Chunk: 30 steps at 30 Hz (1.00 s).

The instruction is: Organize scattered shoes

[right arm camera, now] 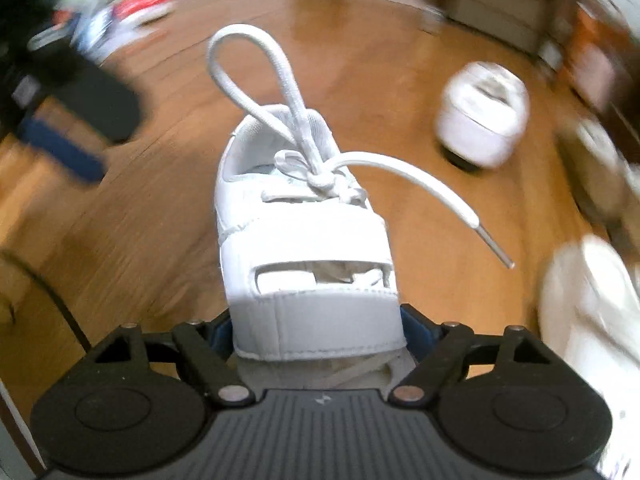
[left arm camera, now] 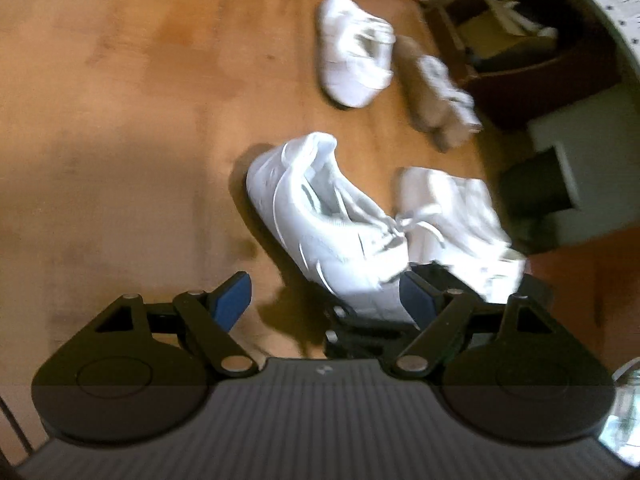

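My right gripper (right arm camera: pixel 316 328) is shut on the toe end of a white lace-up sneaker (right arm camera: pixel 308 240), whose heel points away and whose loose lace (right arm camera: pixel 420 184) swings in the air. In the left wrist view the same sneaker (left arm camera: pixel 320 216) hangs just ahead of my open left gripper (left arm camera: pixel 324 300), with the right gripper's black body (left arm camera: pixel 360 328) under its toe. A second white sneaker (left arm camera: pixel 460 220) lies right beside it on the wooden floor. Farther off lie another white shoe (left arm camera: pixel 352 52) and a beige shoe (left arm camera: pixel 440 104).
Dark wooden furniture (left arm camera: pixel 540 72) and a grey box (left arm camera: pixel 560 184) stand at the right edge of the floor (left arm camera: pixel 120 120). Blurred red and colourful shoes (right arm camera: pixel 140 8) lie at the far left in the right wrist view, behind the left gripper's blue pad (right arm camera: pixel 60 148).
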Each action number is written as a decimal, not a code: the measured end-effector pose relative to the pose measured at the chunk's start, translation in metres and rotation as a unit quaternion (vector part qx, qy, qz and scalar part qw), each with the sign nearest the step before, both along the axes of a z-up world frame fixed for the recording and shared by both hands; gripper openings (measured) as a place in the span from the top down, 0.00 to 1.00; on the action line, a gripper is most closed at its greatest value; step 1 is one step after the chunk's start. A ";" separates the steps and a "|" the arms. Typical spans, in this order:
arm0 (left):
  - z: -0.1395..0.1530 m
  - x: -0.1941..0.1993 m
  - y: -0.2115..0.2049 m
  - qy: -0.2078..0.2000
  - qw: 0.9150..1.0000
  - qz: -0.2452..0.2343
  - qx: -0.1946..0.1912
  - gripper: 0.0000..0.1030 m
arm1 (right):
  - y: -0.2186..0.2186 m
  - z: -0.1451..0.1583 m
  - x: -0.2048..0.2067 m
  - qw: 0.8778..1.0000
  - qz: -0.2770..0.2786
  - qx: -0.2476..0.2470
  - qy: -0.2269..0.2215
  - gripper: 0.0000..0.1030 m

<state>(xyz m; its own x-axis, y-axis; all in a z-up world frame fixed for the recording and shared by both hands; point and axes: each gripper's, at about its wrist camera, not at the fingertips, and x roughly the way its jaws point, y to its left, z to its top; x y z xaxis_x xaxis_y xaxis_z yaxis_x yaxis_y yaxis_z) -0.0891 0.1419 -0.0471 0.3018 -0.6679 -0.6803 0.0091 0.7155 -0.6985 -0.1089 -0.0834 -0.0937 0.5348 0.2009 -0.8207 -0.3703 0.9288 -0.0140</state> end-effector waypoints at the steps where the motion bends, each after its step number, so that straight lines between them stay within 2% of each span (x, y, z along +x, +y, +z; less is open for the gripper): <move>1: 0.000 0.001 -0.003 0.002 1.000 -0.005 -0.013 0.21 | -0.013 0.003 0.003 0.999 -0.043 0.012 0.004 0.21; 2: 0.000 0.002 -0.006 0.004 1.000 -0.009 -0.024 0.21 | -0.018 0.004 0.002 0.999 -0.050 0.012 0.004 0.20; 4: -0.003 0.007 -0.018 0.012 0.998 -0.023 -0.053 0.21 | -0.034 0.003 0.005 0.993 -0.118 0.005 0.001 0.16; 5: -0.006 0.009 -0.023 0.020 0.997 -0.028 -0.068 0.21 | -0.040 0.004 0.003 0.992 -0.125 0.003 0.001 0.13; 6: -0.009 0.010 -0.029 0.029 0.996 -0.033 -0.081 0.21 | -0.046 -0.003 0.007 0.989 -0.149 -0.016 0.009 0.12; 10: -0.023 0.016 -0.041 0.068 0.989 -0.039 -0.126 0.21 | -0.047 -0.003 0.003 0.994 -0.105 -0.034 0.016 0.11; 11: -0.024 0.016 -0.043 0.071 0.989 -0.040 -0.127 0.21 | -0.046 -0.005 0.006 0.994 -0.102 -0.035 0.015 0.11; 13: -0.025 0.015 -0.047 0.071 0.990 -0.041 -0.115 0.21 | -0.036 -0.002 0.004 0.996 -0.084 -0.038 0.005 0.11; 15: -0.025 0.013 -0.052 0.067 0.993 -0.041 -0.088 0.21 | -0.031 0.001 0.000 0.996 -0.070 -0.047 -0.003 0.03; 19: -0.024 0.009 -0.053 0.059 0.995 -0.037 -0.064 0.21 | -0.028 0.008 -0.009 0.996 -0.049 -0.075 -0.015 0.03; 22: -0.020 0.007 -0.046 0.053 0.997 -0.034 -0.044 0.21 | -0.028 0.000 -0.005 0.996 -0.032 -0.082 -0.009 0.03; 26: -0.020 0.007 -0.043 0.048 0.998 -0.028 -0.011 0.21 | -0.014 0.002 -0.007 0.996 -0.036 -0.082 -0.014 0.03; 29: -0.020 0.005 -0.040 0.043 0.999 -0.027 0.007 0.21 | -0.019 0.003 -0.002 0.996 -0.055 -0.059 -0.024 0.04; 30: -0.019 0.004 -0.041 0.038 0.999 -0.029 0.016 0.21 | -0.021 0.003 -0.001 0.996 -0.061 -0.051 -0.027 0.12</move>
